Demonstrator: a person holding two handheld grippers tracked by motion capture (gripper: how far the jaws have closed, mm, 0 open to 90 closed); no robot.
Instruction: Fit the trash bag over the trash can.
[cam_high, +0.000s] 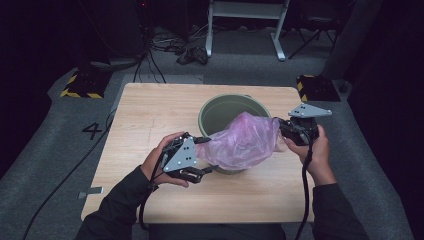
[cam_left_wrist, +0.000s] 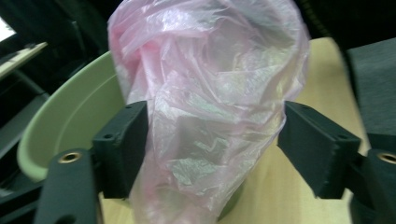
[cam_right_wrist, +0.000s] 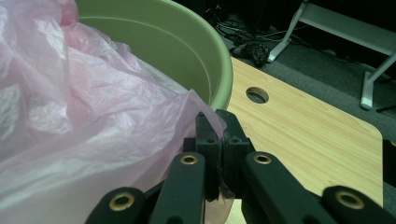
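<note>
A crumpled pink plastic bag (cam_high: 245, 140) hangs over the front rim of a green bucket (cam_high: 216, 106) on the wooden table (cam_high: 150, 115). My left gripper (cam_high: 204, 156) stands at the bag's left end, open. In the left gripper view the bag (cam_left_wrist: 210, 93) lies loosely between the wide-apart pads (cam_left_wrist: 123, 149), with the bucket (cam_left_wrist: 60, 126) behind it. My right gripper (cam_high: 281, 127) is at the bag's right end. In the right gripper view it (cam_right_wrist: 218, 140) is shut on a corner of the bag (cam_right_wrist: 70, 116), beside the bucket's rim (cam_right_wrist: 223, 70).
The table has a round hole (cam_right_wrist: 257, 94) near its far edge. Beyond the table stand a white frame (cam_high: 245, 30), cables (cam_high: 165, 47) on the grey floor, and yellow-and-black striped bases (cam_high: 82, 85) at both far corners.
</note>
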